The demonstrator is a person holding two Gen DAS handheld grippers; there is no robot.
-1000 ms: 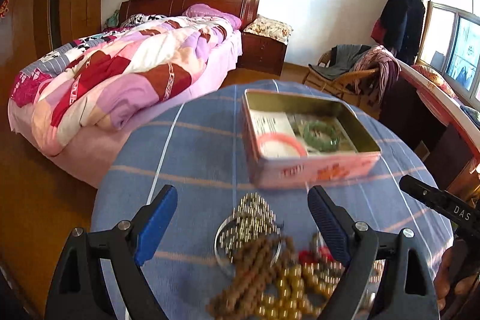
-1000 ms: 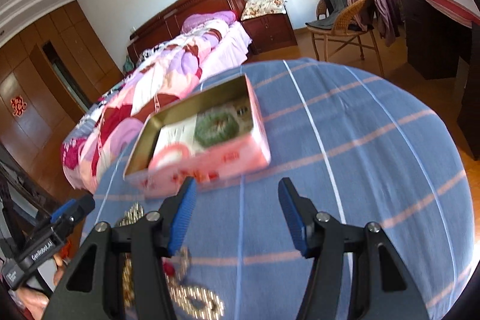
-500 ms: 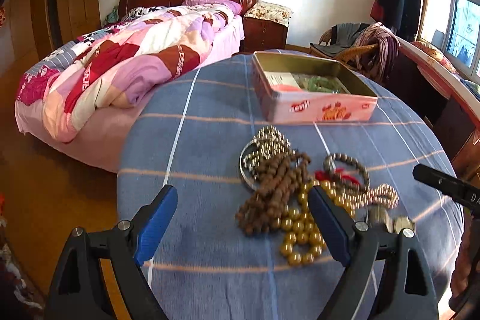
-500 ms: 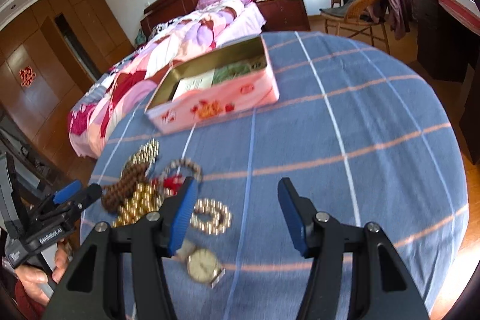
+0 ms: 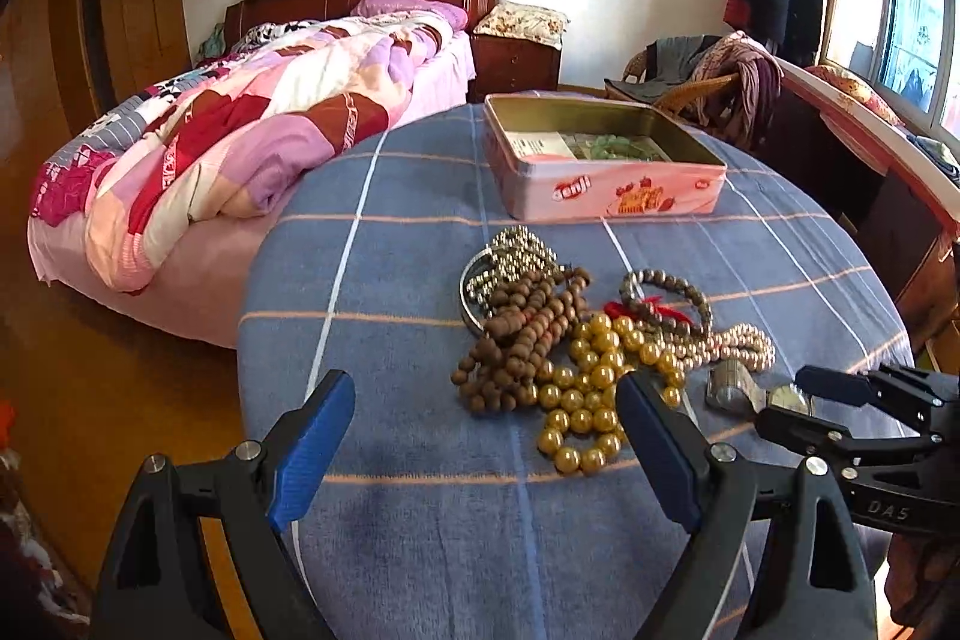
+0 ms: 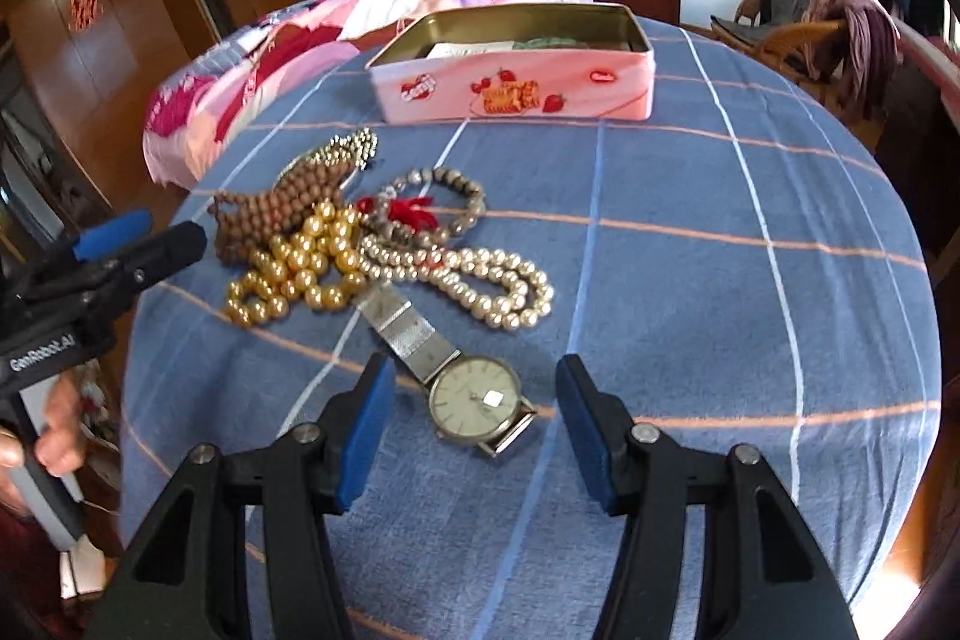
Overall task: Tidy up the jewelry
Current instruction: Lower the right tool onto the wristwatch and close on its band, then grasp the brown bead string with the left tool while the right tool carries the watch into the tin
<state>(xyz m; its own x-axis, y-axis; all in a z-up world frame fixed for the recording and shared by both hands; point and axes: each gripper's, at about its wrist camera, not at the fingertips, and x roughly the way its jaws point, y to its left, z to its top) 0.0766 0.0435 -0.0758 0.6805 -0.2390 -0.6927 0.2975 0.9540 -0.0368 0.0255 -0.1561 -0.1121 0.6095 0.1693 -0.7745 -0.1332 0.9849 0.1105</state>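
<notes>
A pile of jewelry lies on the blue striped tablecloth (image 5: pixel 420 520): brown wooden beads (image 5: pixel 522 334), gold beads (image 5: pixel 591 388), pale pearls (image 6: pixel 480 280), a grey bead bracelet with a red tassel (image 6: pixel 444 196), silver beads (image 5: pixel 516 250). A silver watch (image 6: pixel 474 400) lies nearest, between my right gripper's open fingers. An open pink tin (image 5: pixel 600 184) at the far side holds a green bracelet and a pink ring. My left gripper (image 5: pixel 486 442) is open and empty, just short of the pile. My right gripper (image 6: pixel 474 430) is open over the watch.
A bed with a patchwork quilt (image 5: pixel 252 124) stands beyond the table's left side. A wicker chair with clothes (image 5: pixel 714 82) and a dark desk (image 5: pixel 870 172) stand at the right. The table edge drops to a wooden floor (image 5: pixel 108 388) on the left.
Both grippers have pulled back toward me from the tin and lowered. The jewelry pile and then the watch have come into view. Both stay open.
</notes>
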